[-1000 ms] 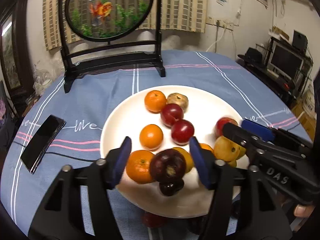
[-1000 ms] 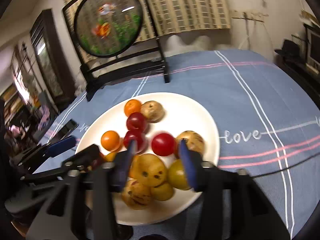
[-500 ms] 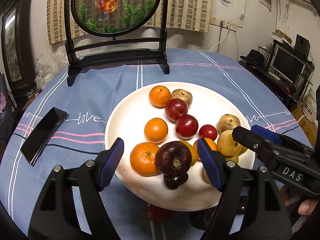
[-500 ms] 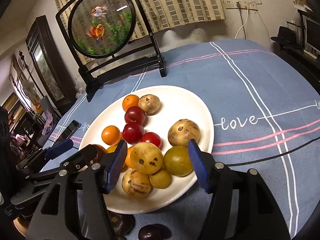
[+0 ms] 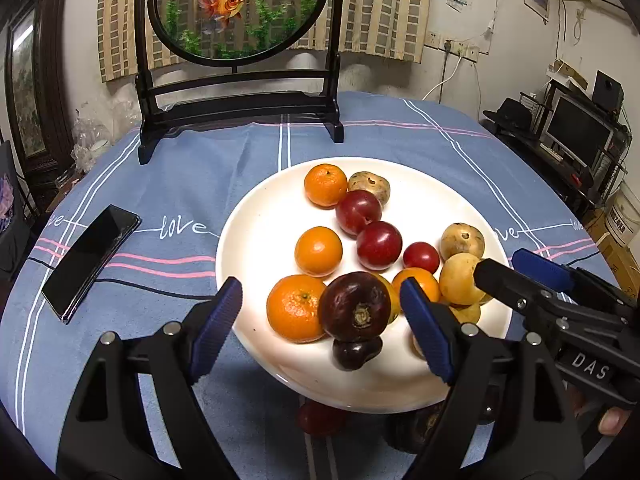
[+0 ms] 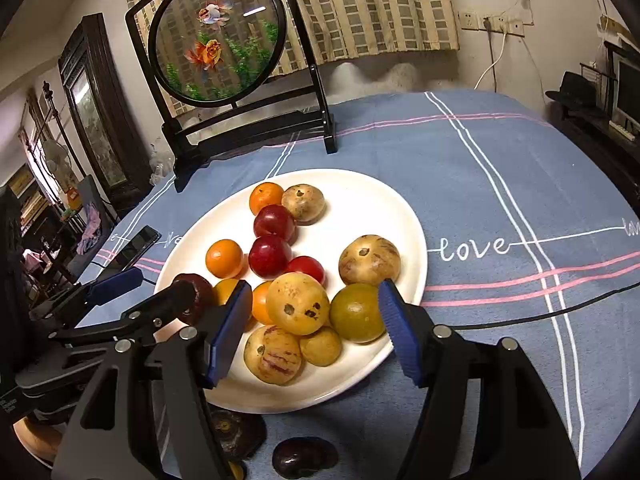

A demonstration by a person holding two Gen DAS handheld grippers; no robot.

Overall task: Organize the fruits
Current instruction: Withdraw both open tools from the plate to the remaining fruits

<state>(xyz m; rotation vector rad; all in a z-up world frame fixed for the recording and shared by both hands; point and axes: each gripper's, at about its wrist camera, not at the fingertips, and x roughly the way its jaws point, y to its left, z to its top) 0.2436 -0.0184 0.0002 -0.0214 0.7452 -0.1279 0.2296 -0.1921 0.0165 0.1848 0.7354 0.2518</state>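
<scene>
A white plate (image 5: 264, 236) (image 6: 392, 216) on the blue tablecloth holds several fruits: oranges, red plums, yellow-brown fruits and a dark purple fruit (image 5: 354, 306). My left gripper (image 5: 320, 328) is open and empty, just in front of the dark purple fruit and an orange (image 5: 294, 308). My right gripper (image 6: 312, 328) is open and empty, its fingers either side of a yellow fruit (image 6: 298, 304) and a green-yellow fruit (image 6: 356, 312). Each gripper shows in the other's view, the right one (image 5: 520, 276) and the left one (image 6: 132, 300).
A black phone (image 5: 90, 256) lies on the cloth at left. A framed round goldfish screen (image 5: 236, 8) stands at the table's back. Dark fruits (image 6: 304, 458) and a red one (image 5: 320, 416) lie on the cloth before the plate's near rim.
Both grippers have opened wider and pulled back from the plate. The dark purple fruit and the yellow fruits now sit free on the plate.
</scene>
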